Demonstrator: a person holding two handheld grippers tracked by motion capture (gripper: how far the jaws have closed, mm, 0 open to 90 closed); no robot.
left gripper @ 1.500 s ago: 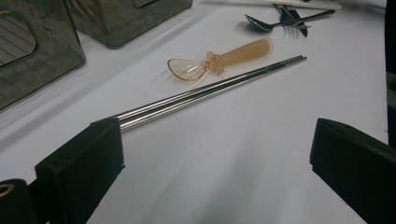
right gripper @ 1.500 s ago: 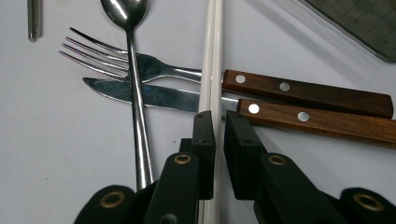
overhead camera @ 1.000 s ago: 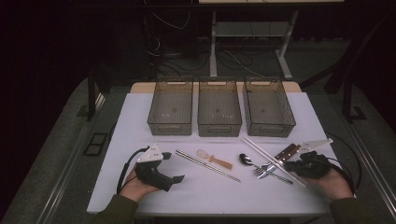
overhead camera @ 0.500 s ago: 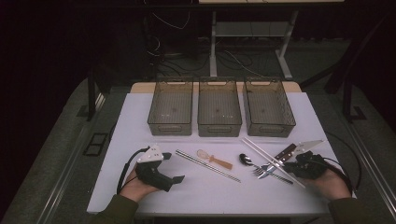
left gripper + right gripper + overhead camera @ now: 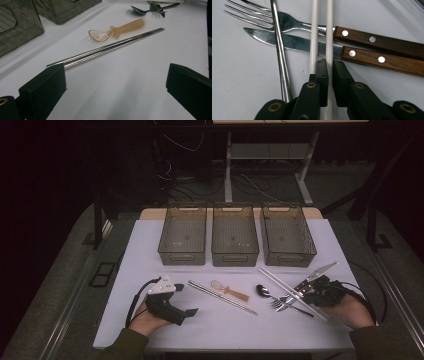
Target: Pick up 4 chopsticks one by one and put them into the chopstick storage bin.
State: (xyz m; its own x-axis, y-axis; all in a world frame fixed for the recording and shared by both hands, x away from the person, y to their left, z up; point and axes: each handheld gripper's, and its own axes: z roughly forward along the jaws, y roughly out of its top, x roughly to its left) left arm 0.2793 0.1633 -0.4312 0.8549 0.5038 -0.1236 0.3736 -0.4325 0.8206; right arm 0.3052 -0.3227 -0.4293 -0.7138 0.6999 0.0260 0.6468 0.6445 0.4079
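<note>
Right gripper [image 5: 329,75] fingers [image 5: 322,75] are pinching one white chopstick [image 5: 329,30], nearly closed on it; its twin [image 5: 313,37] is lying just outside the left finger. Both are crossing over a knife [image 5: 294,42], fork [image 5: 287,22] and, probably, a spoon handle [image 5: 279,55], near the desk's [image 5: 150,240] right front edge. Left gripper [image 5: 115,82] fingers are gaping wide, gripping nothing, with steel chopsticks [image 5: 105,51] just ahead near the front edge.
</note>
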